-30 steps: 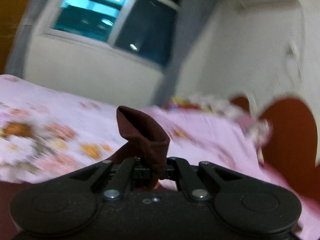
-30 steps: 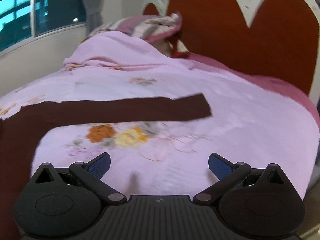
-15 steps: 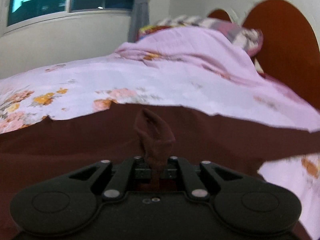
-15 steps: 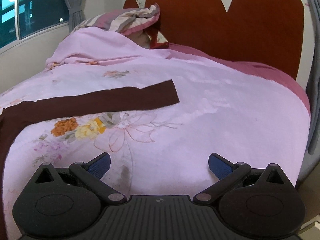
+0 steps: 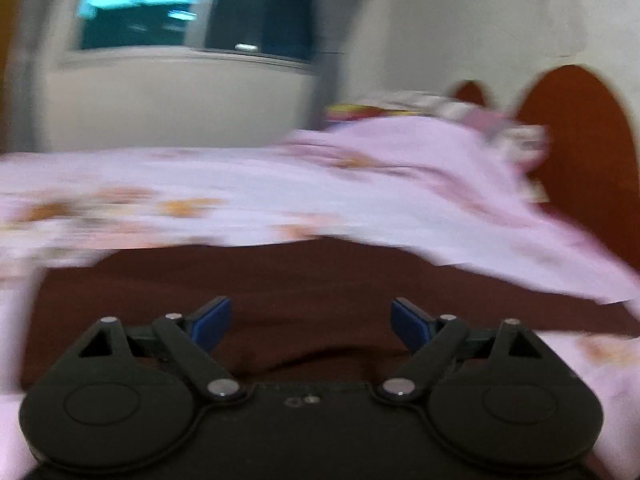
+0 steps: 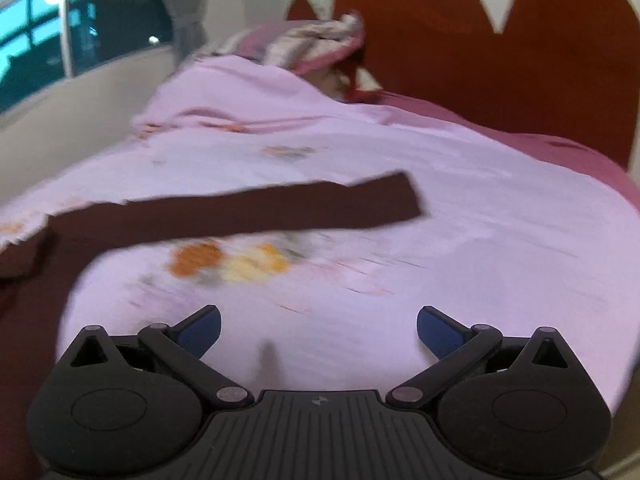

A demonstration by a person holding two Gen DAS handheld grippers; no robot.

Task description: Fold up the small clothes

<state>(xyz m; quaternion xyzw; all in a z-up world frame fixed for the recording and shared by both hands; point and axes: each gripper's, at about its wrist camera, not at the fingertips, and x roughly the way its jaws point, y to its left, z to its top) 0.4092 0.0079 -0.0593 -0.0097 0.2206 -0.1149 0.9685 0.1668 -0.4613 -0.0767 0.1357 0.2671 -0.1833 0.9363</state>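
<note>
Both grippers are spread wide, nothing pinched. The left gripper [image 5: 311, 320] sits right over the dark maroon cloth garment [image 5: 320, 280], which lies flat on the pink floral bedspread [image 5: 240, 196]. Ahead of the right gripper [image 6: 319, 332], one long sleeve [image 6: 280, 212] stretches out toward the red heart-shaped headboard [image 6: 500, 60].

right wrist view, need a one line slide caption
Open right gripper over a floral quilt, a dark brown garment's sleeve stretched out ahead.
</note>
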